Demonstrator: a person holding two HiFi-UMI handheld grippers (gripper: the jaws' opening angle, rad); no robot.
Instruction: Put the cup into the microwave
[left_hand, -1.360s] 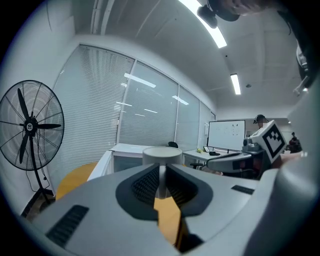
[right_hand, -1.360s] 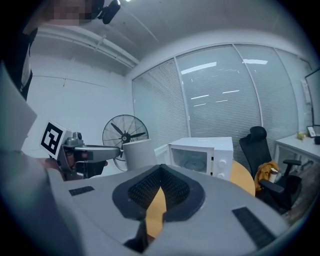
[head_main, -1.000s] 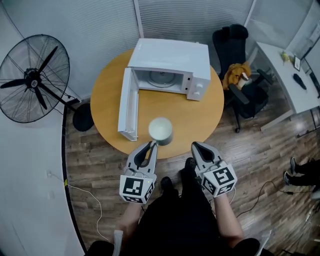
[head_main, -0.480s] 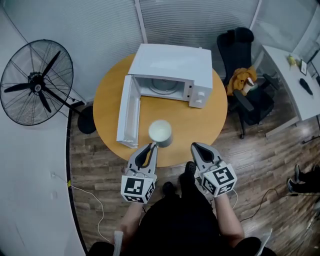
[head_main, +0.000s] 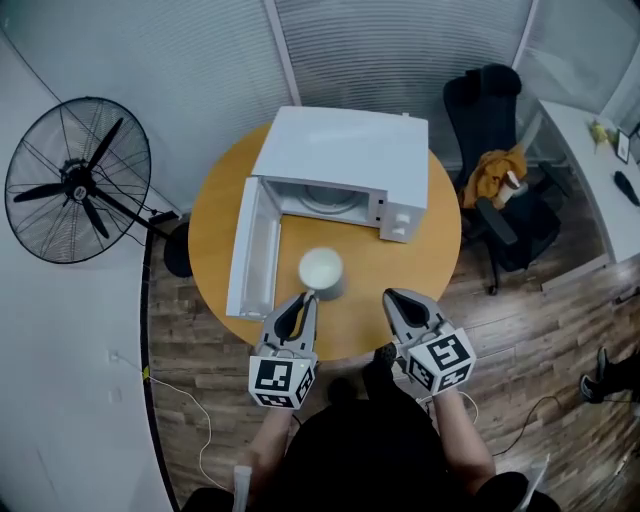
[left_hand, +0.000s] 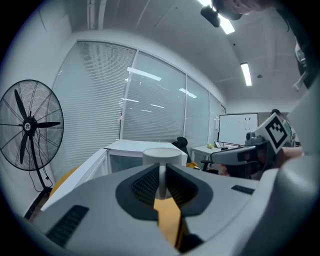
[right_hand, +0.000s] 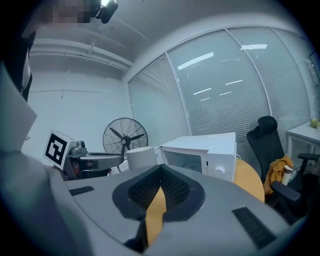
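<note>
A white cup (head_main: 322, 271) is over the round wooden table (head_main: 415, 255), in front of the white microwave (head_main: 345, 165), whose door (head_main: 253, 255) swings open to the left. My left gripper (head_main: 308, 298) is shut on the cup's handle. In the left gripper view the cup (left_hand: 161, 155) stands just past the jaws, with its handle pinched between them. My right gripper (head_main: 394, 298) hovers at the table's near edge, to the right of the cup, shut with nothing in it. The right gripper view shows the cup (right_hand: 141, 157) at left and the microwave (right_hand: 200, 149) ahead.
A large standing fan (head_main: 78, 180) is at the left of the table. A black office chair (head_main: 495, 130) with an orange cloth is at the right, and beyond it a white desk (head_main: 600, 140). Window blinds close off the far side. The floor is wood.
Both grippers and the cup have moved forward over the table, closer to the open microwave. The left gripper has stayed shut on the cup's handle.
</note>
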